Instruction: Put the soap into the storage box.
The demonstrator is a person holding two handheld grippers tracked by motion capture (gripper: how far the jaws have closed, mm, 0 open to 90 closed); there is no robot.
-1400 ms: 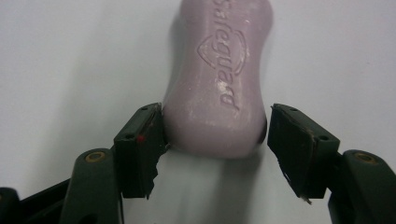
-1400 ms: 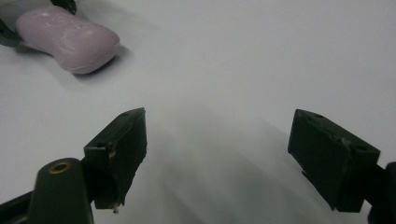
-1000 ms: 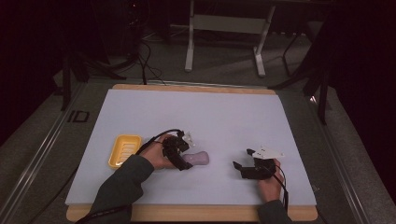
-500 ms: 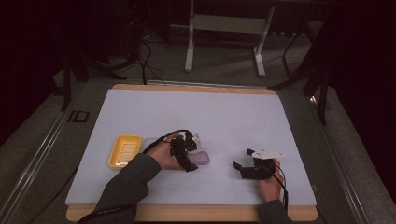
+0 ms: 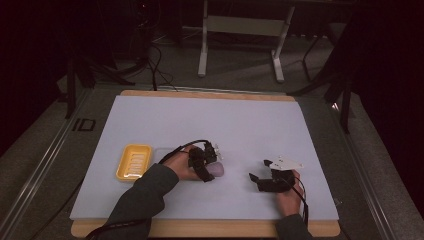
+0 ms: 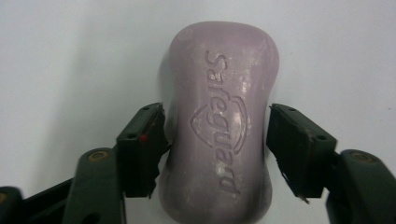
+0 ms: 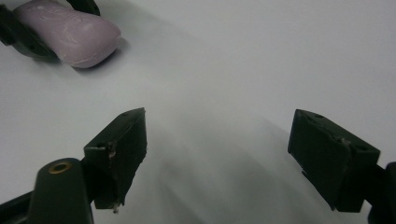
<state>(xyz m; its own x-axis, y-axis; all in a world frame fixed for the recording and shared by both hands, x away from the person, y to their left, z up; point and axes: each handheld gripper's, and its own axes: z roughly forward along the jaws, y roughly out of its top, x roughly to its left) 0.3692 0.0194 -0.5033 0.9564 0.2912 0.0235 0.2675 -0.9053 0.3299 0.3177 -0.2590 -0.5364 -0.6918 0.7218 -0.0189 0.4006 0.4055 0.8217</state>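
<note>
- Lettering: in the left gripper view I read "Safeguard" pressed into the top face of the lilac soap bar [image 6: 219, 126], with a shield emblem under the word. The text runs lengthwise, from the 12 o'clock end toward 6 o'clock. The high view is too small to resolve it.
- A dark mark reading "ID" shows on the grey floor strip at 9 o'clock of the white table [image 5: 165, 120] in the high view.
- Left gripper [image 5: 210, 165]: its jaws have just been closing, with the soap bar between them. In its own view the left pad sits against the bar's flank; at the right pad I see what may be a thin gap, so I cannot confirm a firm clamp.
- Location: the soap bar [image 5: 217, 170] lies flat on the white surface, near the table's centre toward 6 o'clock, with the yellow soap dish [image 5: 134, 161] at its 9 o'clock, apart from it.
- Right gripper [image 5: 265, 181]: resting at 3 o'clock of the bar, well apart. Its own view shows the jaws spread wide with bare table between them.
- The right gripper view [image 7: 212, 154] adds the bar [image 7: 70, 32] at 10 o'clock, seen side-on with a rounded end and black left jaws at its flanks.
- The dish's ribbed floor appears in the high view.
</note>
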